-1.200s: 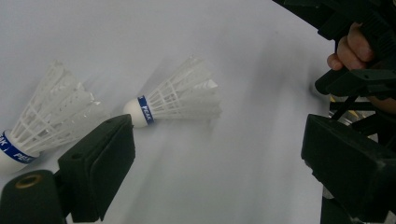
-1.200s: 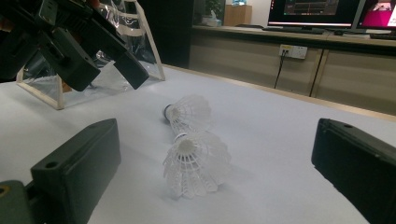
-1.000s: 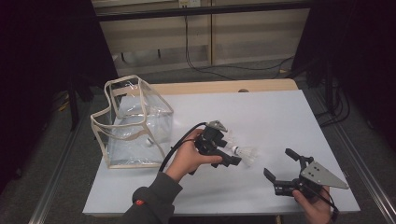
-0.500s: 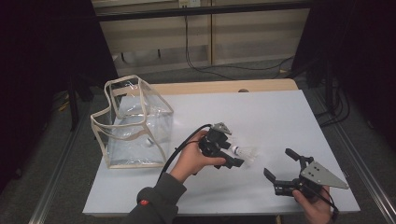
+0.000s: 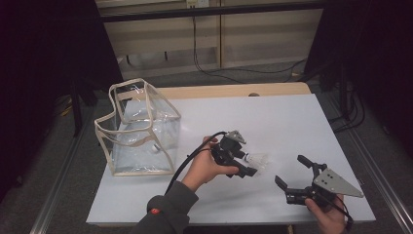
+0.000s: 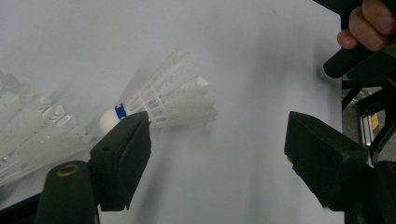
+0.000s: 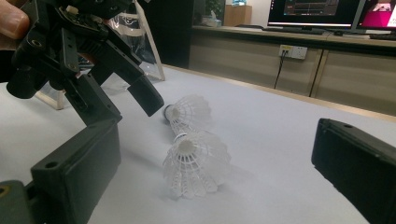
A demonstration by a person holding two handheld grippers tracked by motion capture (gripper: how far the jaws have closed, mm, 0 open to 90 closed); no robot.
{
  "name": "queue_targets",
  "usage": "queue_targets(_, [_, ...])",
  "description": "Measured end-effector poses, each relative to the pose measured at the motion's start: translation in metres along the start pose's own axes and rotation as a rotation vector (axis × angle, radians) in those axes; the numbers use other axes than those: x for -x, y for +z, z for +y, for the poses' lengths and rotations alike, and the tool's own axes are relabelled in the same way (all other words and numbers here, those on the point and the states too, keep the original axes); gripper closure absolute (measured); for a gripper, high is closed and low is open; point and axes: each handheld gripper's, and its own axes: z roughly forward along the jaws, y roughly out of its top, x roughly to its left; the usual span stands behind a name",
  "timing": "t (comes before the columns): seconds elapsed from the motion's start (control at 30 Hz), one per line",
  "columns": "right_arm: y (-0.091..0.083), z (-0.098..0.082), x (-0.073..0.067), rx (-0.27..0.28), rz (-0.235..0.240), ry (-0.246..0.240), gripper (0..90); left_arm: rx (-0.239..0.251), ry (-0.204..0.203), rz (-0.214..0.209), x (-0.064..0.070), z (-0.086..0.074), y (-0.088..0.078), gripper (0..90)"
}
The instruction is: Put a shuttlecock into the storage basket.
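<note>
Two shuttlecocks lie on the white table [image 5: 292, 122], near the middle and just right of the left gripper [image 5: 246, 165]. That gripper's jaws have just been closing, yet they stand apart: one pad sits beside the farther shuttlecock [image 6: 173, 100], not pressing it, and the nearer shuttlecock [image 7: 196, 163] lies untouched. The right gripper [image 5: 291, 171] rests released at the near right, jaws wide with nothing between them. The clear bag [image 5: 139, 129] stands open at the far left. Judging from this, no shuttlecock is picked up yet; grasping and carrying both to the bag remain.
</note>
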Motion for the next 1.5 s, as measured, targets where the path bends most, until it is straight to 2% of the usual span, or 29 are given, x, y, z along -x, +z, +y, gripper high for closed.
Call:
queue_targets(0.17, [0.000,0.000,0.000,0.002,-0.001,0.001,1.3,-0.008,0.016,0.007,-0.001,0.001,0.003,25.3])
queue_targets(0.4, [0.000,0.000,0.000,0.001,-0.001,0.003,1.3,-0.009,-0.001,0.025,-0.004,0.005,0.008,26.7])
queue_targets(0.7, [0.000,0.000,0.000,0.001,0.000,0.002,1.3,-0.016,0.005,0.052,-0.008,0.010,0.015,28.7])
queue_targets(1.0, [0.000,0.000,0.001,0.002,-0.001,0.001,1.3,-0.017,0.012,0.036,-0.013,0.010,0.023,27.4])
queue_targets(1.33, [0.000,0.000,0.001,-0.001,0.000,0.001,1.3,-0.032,0.022,0.045,-0.015,0.009,0.036,21.5])
queue_targets(1.43, [0.000,0.000,0.001,0.000,-0.002,0.003,1.3,-0.040,0.029,0.044,-0.015,0.009,0.039,21.5])
queue_targets(1.5, [0.000,0.000,0.001,0.000,-0.002,0.002,1.3,-0.047,0.047,0.044,-0.015,0.009,0.040,21.6])
